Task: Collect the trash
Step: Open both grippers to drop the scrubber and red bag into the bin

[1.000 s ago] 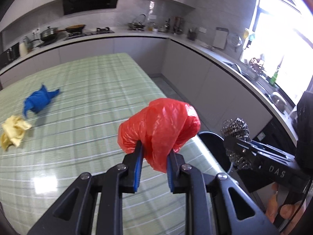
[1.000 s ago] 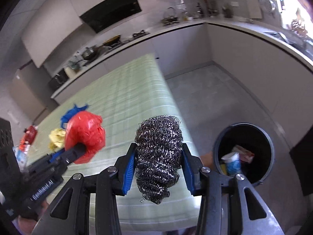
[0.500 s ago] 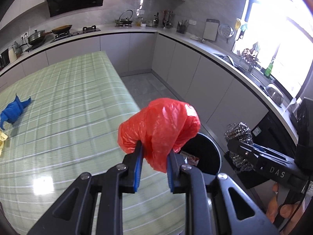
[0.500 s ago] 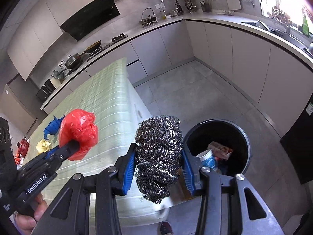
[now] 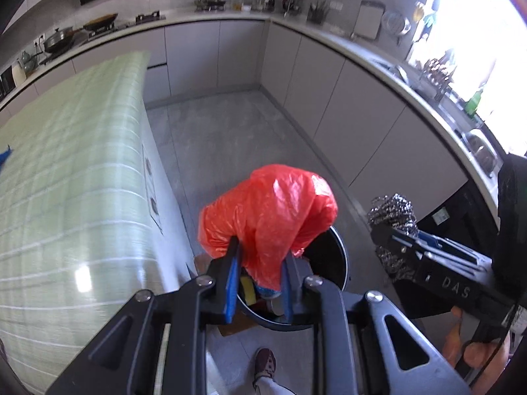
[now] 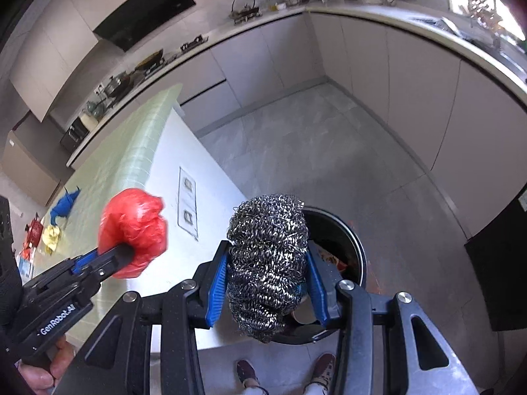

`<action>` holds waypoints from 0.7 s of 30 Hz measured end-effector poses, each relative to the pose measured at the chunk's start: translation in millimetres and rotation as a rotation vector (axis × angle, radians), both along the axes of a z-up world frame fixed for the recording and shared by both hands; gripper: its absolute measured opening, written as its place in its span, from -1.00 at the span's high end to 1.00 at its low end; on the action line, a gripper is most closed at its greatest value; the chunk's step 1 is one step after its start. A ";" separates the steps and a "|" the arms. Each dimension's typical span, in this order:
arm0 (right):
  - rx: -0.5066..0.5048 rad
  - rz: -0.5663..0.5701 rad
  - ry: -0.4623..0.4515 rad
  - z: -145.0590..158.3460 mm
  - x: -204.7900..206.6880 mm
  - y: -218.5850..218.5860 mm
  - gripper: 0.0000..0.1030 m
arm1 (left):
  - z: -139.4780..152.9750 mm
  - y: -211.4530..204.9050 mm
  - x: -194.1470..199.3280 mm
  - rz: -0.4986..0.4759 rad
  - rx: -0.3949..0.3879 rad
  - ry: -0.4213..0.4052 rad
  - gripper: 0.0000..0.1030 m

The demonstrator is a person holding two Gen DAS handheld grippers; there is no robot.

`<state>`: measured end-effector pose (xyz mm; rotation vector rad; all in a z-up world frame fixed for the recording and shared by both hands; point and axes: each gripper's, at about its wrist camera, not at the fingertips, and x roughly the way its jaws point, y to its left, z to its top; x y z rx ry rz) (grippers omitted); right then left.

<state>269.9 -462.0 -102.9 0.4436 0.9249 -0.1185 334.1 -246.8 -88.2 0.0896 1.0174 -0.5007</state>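
My left gripper (image 5: 260, 279) is shut on a crumpled red plastic bag (image 5: 268, 210) and holds it over the near rim of a black round trash bin (image 5: 336, 263) on the floor. My right gripper (image 6: 266, 283) is shut on a steel wool scrubber (image 6: 266, 263) and holds it above the same bin (image 6: 349, 250), which has trash inside. The red bag also shows in the right wrist view (image 6: 133, 230), and the scrubber shows in the left wrist view (image 5: 392, 210).
A table with a green striped cloth (image 5: 66, 181) stands left of the bin. On it lie a blue rag (image 6: 66, 202) and a yellow rag (image 6: 51, 235). Grey cabinets (image 5: 329, 98) ring the tiled floor. The person's shoes (image 6: 321, 368) are below.
Both grippers have moved right, off the table, to above the trash bin, each still holding its item. The rags on the table have slid out of the left view.
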 end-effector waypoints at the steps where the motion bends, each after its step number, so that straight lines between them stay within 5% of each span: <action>1: 0.008 0.006 0.015 -7.6 2.5 -4.3 0.11 | -5.7 -4.5 1.8 0.008 0.012 0.012 0.55; 15: 0.037 0.097 0.129 -87.2 43.8 -41.3 0.07 | -94.2 -42.6 7.4 0.123 0.130 0.192 0.48; 17: 0.037 0.113 0.135 -96.5 49.6 -44.4 -0.04 | -105.9 -45.2 10.2 0.136 0.139 0.225 0.30; 19: 0.027 0.119 0.143 -101.2 55.3 -46.7 -0.10 | -113.9 -50.2 16.6 0.149 0.141 0.258 -0.11; 21: 0.025 0.105 0.127 -98.1 55.4 -47.8 -0.10 | -114.5 -50.6 18.4 0.165 0.138 0.255 -0.25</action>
